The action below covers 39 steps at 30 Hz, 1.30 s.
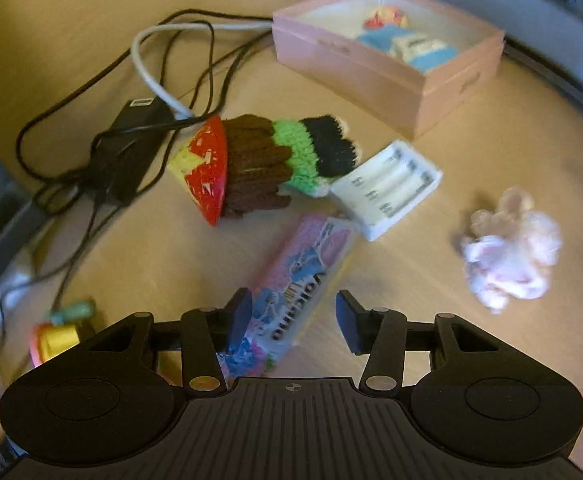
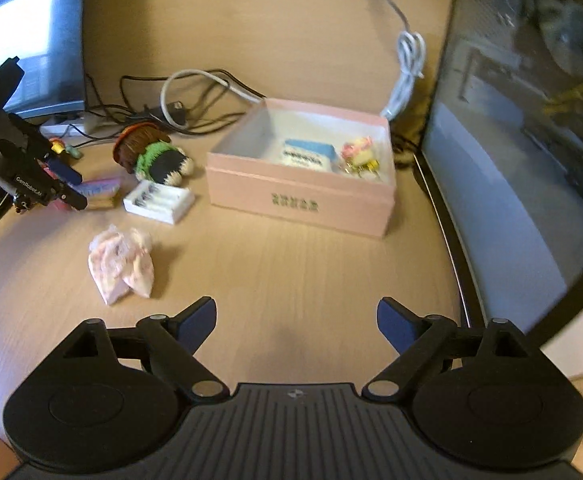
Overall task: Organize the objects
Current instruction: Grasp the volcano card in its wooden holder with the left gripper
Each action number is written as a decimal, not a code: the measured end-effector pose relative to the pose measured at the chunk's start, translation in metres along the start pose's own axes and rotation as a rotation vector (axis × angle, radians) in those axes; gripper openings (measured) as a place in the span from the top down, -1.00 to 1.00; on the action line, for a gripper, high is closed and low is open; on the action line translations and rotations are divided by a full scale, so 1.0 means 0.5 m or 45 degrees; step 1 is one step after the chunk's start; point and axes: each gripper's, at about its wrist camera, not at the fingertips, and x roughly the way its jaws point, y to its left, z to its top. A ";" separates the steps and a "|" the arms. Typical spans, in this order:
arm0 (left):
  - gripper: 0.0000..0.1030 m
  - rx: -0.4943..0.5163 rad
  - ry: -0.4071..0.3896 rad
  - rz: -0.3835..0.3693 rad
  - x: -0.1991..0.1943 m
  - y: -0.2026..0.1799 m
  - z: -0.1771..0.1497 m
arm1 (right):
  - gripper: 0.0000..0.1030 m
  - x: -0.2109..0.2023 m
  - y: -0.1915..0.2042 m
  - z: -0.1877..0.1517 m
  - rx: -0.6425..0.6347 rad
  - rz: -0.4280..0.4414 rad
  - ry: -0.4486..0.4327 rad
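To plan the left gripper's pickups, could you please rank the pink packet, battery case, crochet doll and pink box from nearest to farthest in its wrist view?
1. Pink packet, between the left gripper's fingers.
2. Battery case, ahead, slightly right.
3. Crochet doll, ahead left; close call with the case.
4. Pink box, far right.

A light wood-grain desk [image 2: 291, 264] fills both views, its surface lit warmly and evenly with a soft sheen. At its right edge stands a large dark monitor [image 2: 531, 152], its screen off and reflecting dim shapes of the room. A second screen [image 2: 23, 40] sits at the back left, glowing pale blue-white. Between them, near the rear of the desk, lies a tangle of black cables [image 1: 103, 148] around a black power adapter [image 1: 131, 148], with a white cable [image 2: 405, 60] looped and knotted beside the big monitor. A white power strip [image 2: 71, 126] rests under the left screen.
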 end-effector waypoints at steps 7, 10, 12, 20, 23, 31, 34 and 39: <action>0.09 -0.202 0.006 -0.030 0.043 0.014 0.017 | -0.75 0.006 0.011 -0.024 0.019 -0.001 0.041; 0.11 -0.296 -0.002 -0.018 0.031 0.002 -0.006 | -0.77 0.014 0.021 -0.023 0.009 0.030 0.045; 0.11 -0.381 0.006 0.010 0.012 -0.015 -0.030 | -0.77 0.023 0.031 -0.021 -0.007 0.050 0.051; 0.09 -0.729 0.034 0.115 -0.073 -0.122 -0.138 | -0.77 0.079 0.113 0.017 -0.142 0.214 0.047; 0.08 -0.789 0.038 0.170 -0.088 -0.147 -0.157 | -0.77 0.103 0.158 0.037 -0.214 0.293 0.042; 0.09 -0.852 0.025 0.218 -0.102 -0.171 -0.180 | -0.45 0.171 0.243 0.069 -0.310 0.404 0.074; 0.10 -0.862 -0.010 0.181 -0.109 -0.176 -0.193 | -0.43 0.180 0.253 0.063 -0.369 0.399 0.112; 0.10 -0.986 -0.102 0.068 -0.128 -0.183 -0.228 | -0.43 0.160 0.214 0.029 -0.485 0.154 0.062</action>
